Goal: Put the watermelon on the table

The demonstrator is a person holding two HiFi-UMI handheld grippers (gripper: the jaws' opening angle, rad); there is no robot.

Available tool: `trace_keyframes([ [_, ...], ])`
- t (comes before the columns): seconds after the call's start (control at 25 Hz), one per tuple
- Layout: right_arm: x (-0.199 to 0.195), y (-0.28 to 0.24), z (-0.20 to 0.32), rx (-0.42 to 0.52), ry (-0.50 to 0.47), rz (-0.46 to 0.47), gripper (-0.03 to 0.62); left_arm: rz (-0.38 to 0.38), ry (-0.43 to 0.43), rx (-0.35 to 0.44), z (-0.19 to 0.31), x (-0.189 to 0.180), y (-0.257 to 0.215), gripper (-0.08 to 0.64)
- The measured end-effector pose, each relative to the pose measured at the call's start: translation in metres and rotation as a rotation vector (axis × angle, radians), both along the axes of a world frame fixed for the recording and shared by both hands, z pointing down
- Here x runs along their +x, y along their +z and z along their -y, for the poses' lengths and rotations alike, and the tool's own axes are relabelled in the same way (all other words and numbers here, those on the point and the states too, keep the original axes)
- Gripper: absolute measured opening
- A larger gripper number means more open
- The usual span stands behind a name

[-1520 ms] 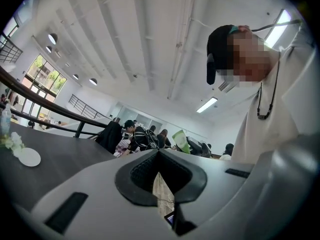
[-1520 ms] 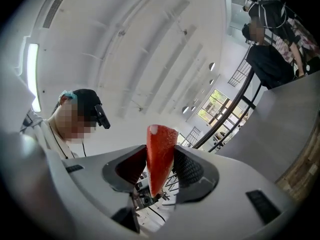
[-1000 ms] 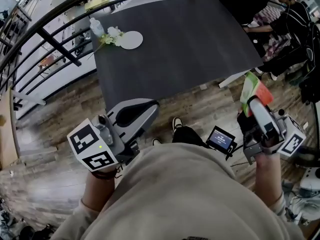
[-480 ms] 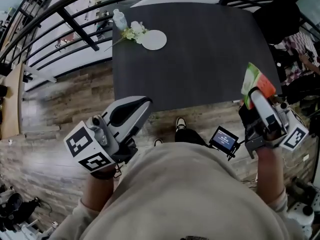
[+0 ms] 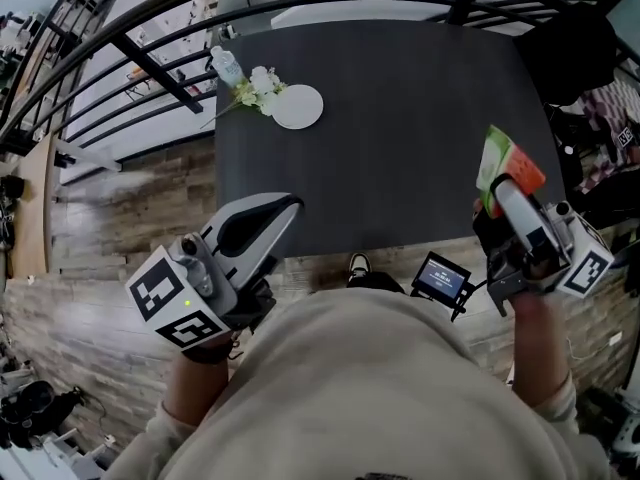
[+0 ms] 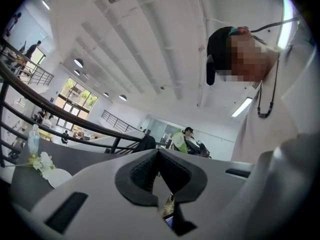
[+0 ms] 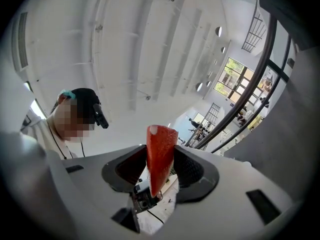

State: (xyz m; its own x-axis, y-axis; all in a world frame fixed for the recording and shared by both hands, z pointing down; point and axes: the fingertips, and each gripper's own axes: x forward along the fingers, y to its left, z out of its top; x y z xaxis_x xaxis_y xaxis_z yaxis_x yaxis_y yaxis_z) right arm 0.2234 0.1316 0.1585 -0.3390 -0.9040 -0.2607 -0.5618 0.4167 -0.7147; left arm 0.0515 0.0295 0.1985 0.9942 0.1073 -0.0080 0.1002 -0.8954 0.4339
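Observation:
A watermelon slice (image 5: 503, 166), red flesh with a green rind, sticks up between the jaws of my right gripper (image 5: 503, 190). That gripper is shut on it and holds it over the right part of the dark table (image 5: 400, 108). In the right gripper view the red wedge (image 7: 159, 151) sits clamped between the black pads (image 7: 188, 168). My left gripper (image 5: 283, 211) is at the table's near left edge with nothing in it. Its pads (image 6: 145, 171) meet at the tips, so it is shut.
At the table's far left corner stand a clear bottle (image 5: 227, 66), white flowers (image 5: 258, 81) and a white plate (image 5: 298, 107). A black railing (image 5: 150, 63) runs behind and left of the table. A small screen (image 5: 441, 279) hangs by my body, over the wooden floor (image 5: 100, 258).
Both grippers have come nearer to the table. The watermelon slice, earlier over the floor off the table's right corner, now hangs over the table's right side. The grip has not altered.

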Motion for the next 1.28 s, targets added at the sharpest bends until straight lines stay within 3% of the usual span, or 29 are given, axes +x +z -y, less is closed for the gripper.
trace_keyframes([
  [0.36,0.036,0.028,0.023,-0.01,-0.054,0.066,0.183,0.066,-0.083,0.001,0.015,0.021,0.012,0.003],
  [0.6,0.044,0.026,0.03,-0.018,-0.038,0.061,0.183,0.074,-0.07,-0.021,0.022,0.026,0.017,0.003],
  [1.0,0.023,-0.004,0.037,-0.008,0.132,0.027,0.183,0.007,0.1,0.004,0.07,0.037,-0.002,0.003],
  [1.28,0.006,-0.007,0.047,-0.013,0.214,-0.026,0.183,0.038,0.252,-0.007,0.08,0.039,0.014,0.003],
])
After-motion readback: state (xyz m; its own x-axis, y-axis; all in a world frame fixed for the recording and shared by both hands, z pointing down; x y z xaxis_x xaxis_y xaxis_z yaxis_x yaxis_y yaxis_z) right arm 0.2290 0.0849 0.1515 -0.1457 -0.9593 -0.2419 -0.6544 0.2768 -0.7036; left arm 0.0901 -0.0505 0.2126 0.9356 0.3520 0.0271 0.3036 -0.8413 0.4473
